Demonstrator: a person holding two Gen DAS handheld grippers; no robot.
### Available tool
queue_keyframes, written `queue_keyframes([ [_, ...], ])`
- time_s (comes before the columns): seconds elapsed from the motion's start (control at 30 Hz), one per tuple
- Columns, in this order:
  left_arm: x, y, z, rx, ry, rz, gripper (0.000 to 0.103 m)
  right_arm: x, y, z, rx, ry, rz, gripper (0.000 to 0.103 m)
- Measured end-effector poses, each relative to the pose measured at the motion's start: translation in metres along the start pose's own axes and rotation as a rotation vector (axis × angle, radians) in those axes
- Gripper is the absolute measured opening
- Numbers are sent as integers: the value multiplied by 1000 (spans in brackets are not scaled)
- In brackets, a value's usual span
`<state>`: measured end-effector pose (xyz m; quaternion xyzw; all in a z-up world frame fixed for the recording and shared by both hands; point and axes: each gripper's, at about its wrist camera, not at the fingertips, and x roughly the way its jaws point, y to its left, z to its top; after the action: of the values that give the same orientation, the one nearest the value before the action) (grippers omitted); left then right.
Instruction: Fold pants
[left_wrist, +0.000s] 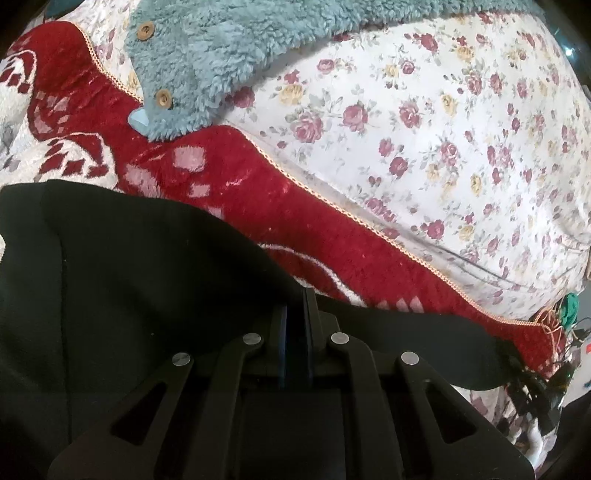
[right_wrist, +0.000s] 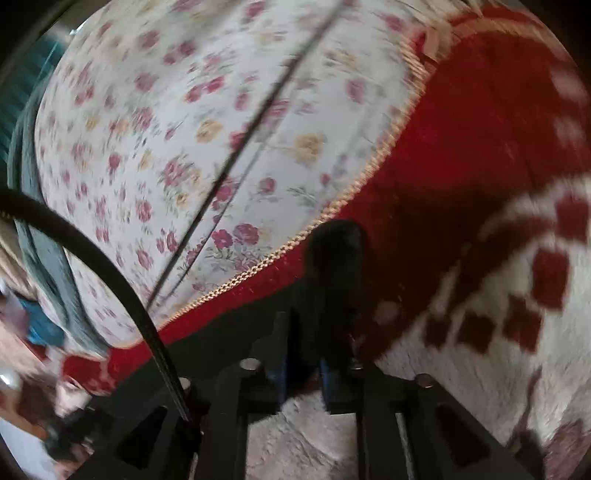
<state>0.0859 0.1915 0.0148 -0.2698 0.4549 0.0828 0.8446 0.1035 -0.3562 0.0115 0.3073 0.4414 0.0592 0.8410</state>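
The left gripper has its jaws pressed together on the edge of the black pants, the cloth spreading away from it over the red and white blanket. The right gripper is harder to read: its jaws stand a little apart with a dark wad of what looks like the same fabric between them, but the picture is blurred and I can't say whether the pads grip it. Beyond both lie the floral bedsheet and a fluffy blue-grey garment with wooden buttons. To my eye a fold is under way, one edge held to be carried over. Next, I'd judge, the right side needs a sure hold, then both ends travel together so the edge lands straight.
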Motion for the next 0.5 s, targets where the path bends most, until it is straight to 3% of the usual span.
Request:
queue_keyframes([
  [0.03,2,0,0,-2,5,0,6,-2,-4,-2,14,2,10,40],
  [0.23,10,6,-1,-62,45,-32,8,-15,-22,-10,85,3,101,42],
  [0.5,17,6,9,-138,76,-110,43,3,-24,-10,176,24,152,43],
])
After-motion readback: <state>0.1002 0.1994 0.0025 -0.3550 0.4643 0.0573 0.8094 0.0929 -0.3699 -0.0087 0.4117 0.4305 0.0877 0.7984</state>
